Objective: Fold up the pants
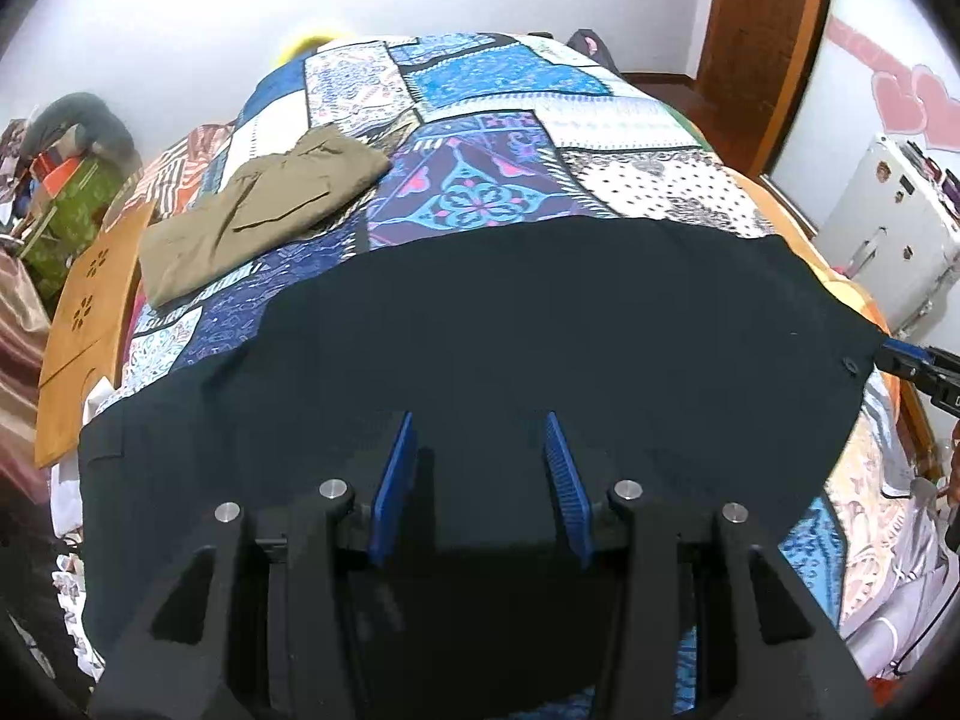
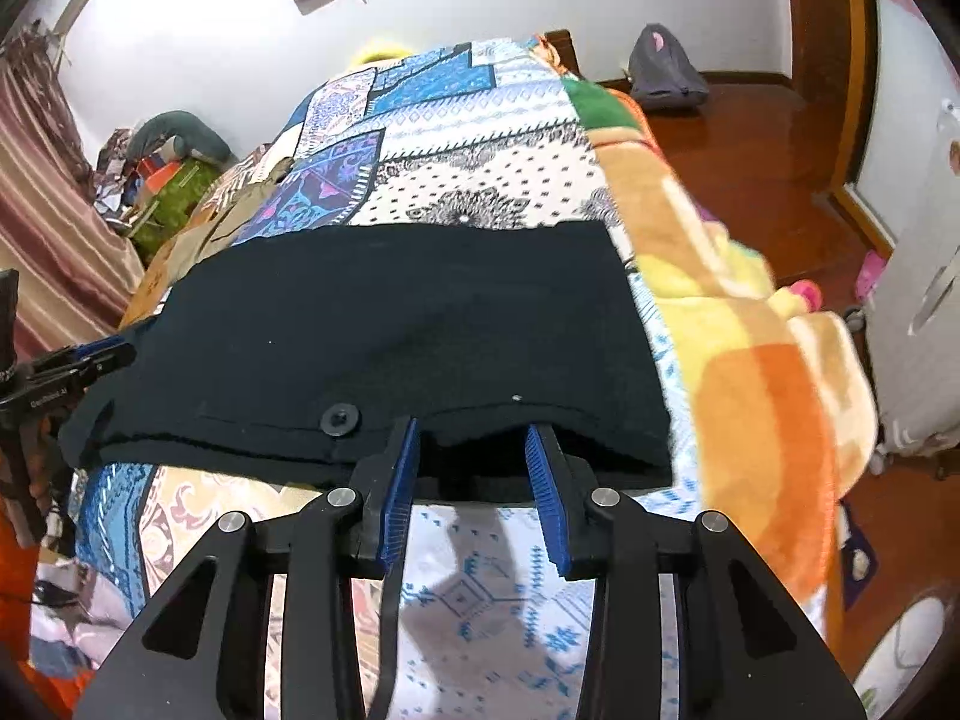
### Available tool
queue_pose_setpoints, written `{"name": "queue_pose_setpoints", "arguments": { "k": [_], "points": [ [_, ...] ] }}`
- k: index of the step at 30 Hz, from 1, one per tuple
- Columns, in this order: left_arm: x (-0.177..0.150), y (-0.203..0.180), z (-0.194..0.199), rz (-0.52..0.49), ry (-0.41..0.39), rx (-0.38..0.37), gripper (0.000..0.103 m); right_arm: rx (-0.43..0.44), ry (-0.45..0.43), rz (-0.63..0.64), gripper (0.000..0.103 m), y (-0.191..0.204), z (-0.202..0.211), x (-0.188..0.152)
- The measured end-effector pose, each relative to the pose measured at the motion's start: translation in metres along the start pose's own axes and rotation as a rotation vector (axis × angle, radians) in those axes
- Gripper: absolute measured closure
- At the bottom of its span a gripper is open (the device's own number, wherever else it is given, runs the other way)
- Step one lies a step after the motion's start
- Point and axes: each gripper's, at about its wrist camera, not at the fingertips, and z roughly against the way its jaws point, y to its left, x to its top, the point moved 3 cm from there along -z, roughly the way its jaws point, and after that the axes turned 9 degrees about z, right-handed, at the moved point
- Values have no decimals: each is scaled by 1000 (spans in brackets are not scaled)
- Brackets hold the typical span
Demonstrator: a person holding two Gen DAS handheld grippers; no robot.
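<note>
Black pants (image 1: 510, 324) lie spread flat across the near part of a patchwork bedspread (image 1: 480, 138). In the right wrist view the pants (image 2: 390, 324) show their waistband with a black button (image 2: 340, 418) toward me. My left gripper (image 1: 480, 423) is open and hovers over the middle of the pants. My right gripper (image 2: 471, 429) is open, its blue-padded fingertips at the waistband edge. Each gripper shows at the edge of the other view: the right one (image 1: 912, 360) at the pants' right corner, the left one (image 2: 78, 360) at their left end.
Folded olive-green pants (image 1: 264, 210) lie on the bed's far left. A wooden board (image 1: 90, 300) leans at the left bed edge. An orange-yellow blanket (image 2: 750, 330) hangs over the right side. A white cabinet (image 1: 888, 222) stands right, above a wooden floor (image 2: 750, 150).
</note>
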Motion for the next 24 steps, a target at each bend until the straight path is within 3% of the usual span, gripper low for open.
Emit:
{"name": "queue_pose_setpoints", "arguments": {
  "k": [6, 10, 17, 24],
  "points": [
    [-7, -24, 19, -43, -17, -46, 58, 8, -56, 107, 69, 20, 18, 13],
    [-19, -52, 23, -100, 3, -104, 58, 46, -73, 175, 61, 40, 18, 21],
    [-42, -84, 14, -179, 33, -112, 58, 92, -29, 273, 60, 72, 0, 15],
    [-39, -83, 10, -176, 53, -144, 60, 163, -1, 395, 55, 114, -19, 13]
  ]
}}
